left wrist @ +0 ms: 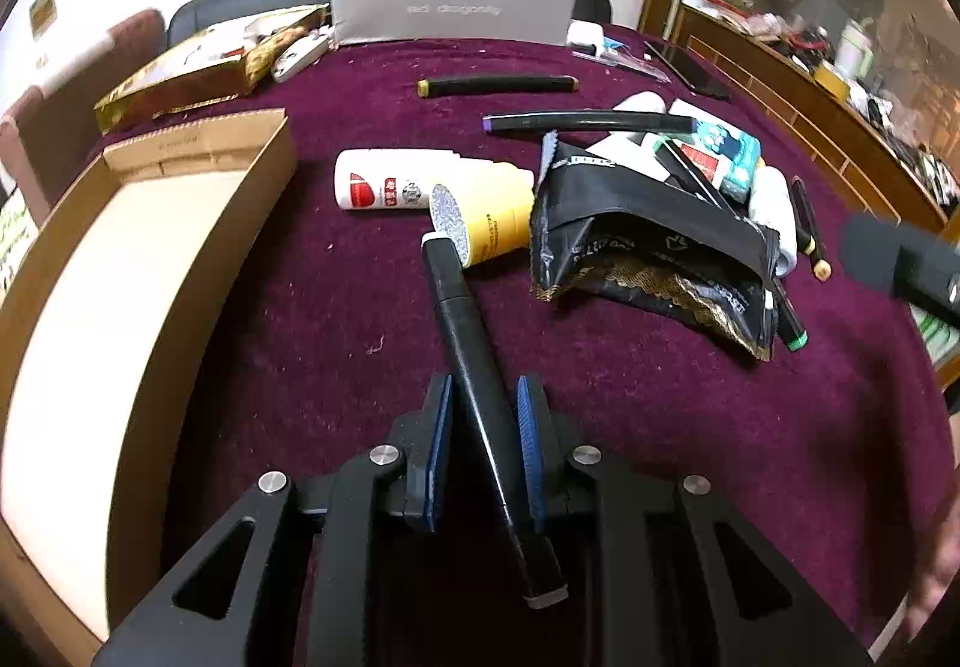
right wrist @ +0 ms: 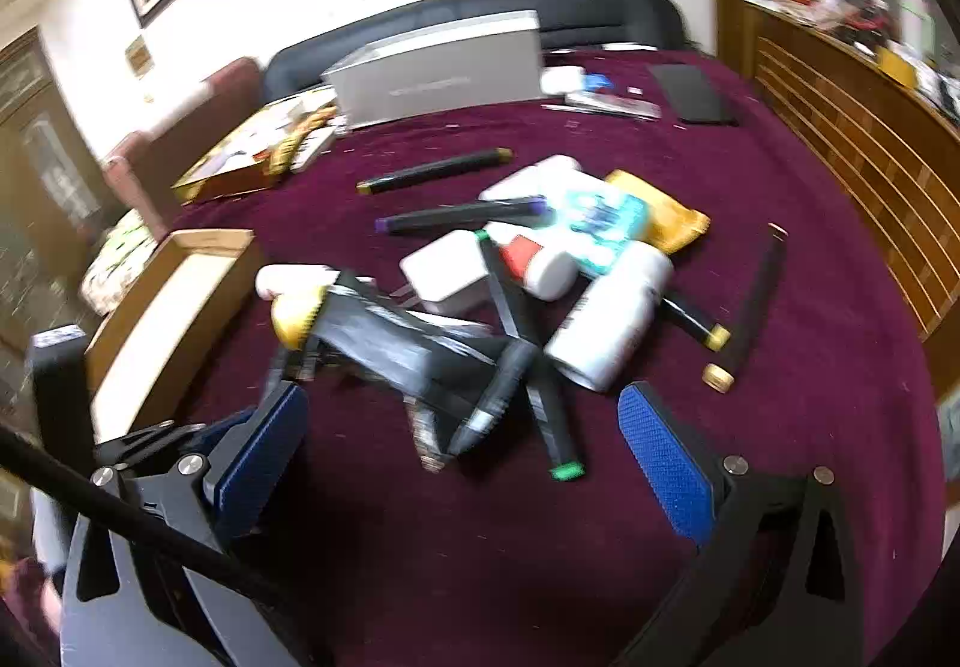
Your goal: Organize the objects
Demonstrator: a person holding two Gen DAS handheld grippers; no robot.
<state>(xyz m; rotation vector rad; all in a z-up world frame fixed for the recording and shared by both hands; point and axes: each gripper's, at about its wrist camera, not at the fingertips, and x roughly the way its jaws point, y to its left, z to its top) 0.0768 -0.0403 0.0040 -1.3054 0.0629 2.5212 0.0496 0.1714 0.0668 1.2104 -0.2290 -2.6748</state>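
My left gripper [left wrist: 483,403] is shut on a black marker [left wrist: 462,307] with a grey cap end, held above the maroon tablecloth [left wrist: 660,427]. An open cardboard box [left wrist: 120,307] lies to its left, also in the right wrist view [right wrist: 174,301]. A pile lies ahead: a white bottle [left wrist: 390,181], a yellow bottle [left wrist: 498,217], a black pouch [left wrist: 648,247], more markers [left wrist: 498,85] and small packets. My right gripper [right wrist: 462,427] is open and empty above the cloth, near a green-capped marker [right wrist: 552,427], white bottles [right wrist: 612,319] and a white charger [right wrist: 444,271].
A grey box [left wrist: 450,1] stands at the table's far edge, with a gold-edged box [left wrist: 180,73] to its left and a phone [right wrist: 690,94] to its right. A wooden cabinet [right wrist: 852,139] runs along the right side. The right wrist view is motion-blurred.
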